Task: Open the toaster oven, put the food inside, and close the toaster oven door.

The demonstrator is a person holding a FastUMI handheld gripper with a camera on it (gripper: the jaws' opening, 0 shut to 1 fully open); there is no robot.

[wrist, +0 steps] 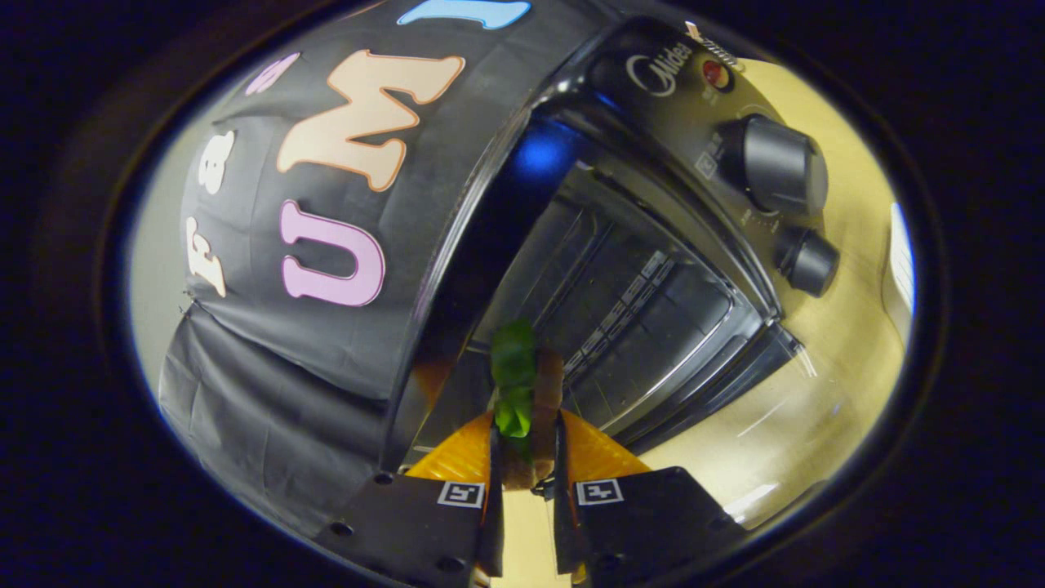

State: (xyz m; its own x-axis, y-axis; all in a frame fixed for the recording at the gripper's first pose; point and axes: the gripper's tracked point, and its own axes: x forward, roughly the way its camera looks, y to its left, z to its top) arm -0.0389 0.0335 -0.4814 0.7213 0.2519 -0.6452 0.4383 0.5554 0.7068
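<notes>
Here, the gripper (pixel 526 457) is seen at the mouth of an open toaster oven (pixel 653 269), the whole scene tilted steeply in the gripper view. Its two fingers (pixel 465 457) are closed in on a piece of food (pixel 522 384), a brown item with a green leafy part that stands up from between the pads and reaches just ahead of them. Both fingers press against its sides.

Just beyond the food lies the oven's dark cavity (pixel 629 302), its ribbed side walls and a wire rack faintly lit. The food sits at the threshold of this opening, its green tip in front of the lower inside edge; whether it touches the oven floor cannot be told.

The glass door (pixel 718 384) hangs folded down beside the cavity, reflecting the pale counter (pixel 833 343) beneath.

Farther along, the oven's control panel carries two dark round knobs, a larger knob (pixel 780 163) and a smaller knob (pixel 808 261) near it, with a small red indicator light (pixel 716 73) farther along the panel.

Behind the oven's curved top edge hangs the booth's black cloth wall (pixel 269 384), creased and draped.
</notes>
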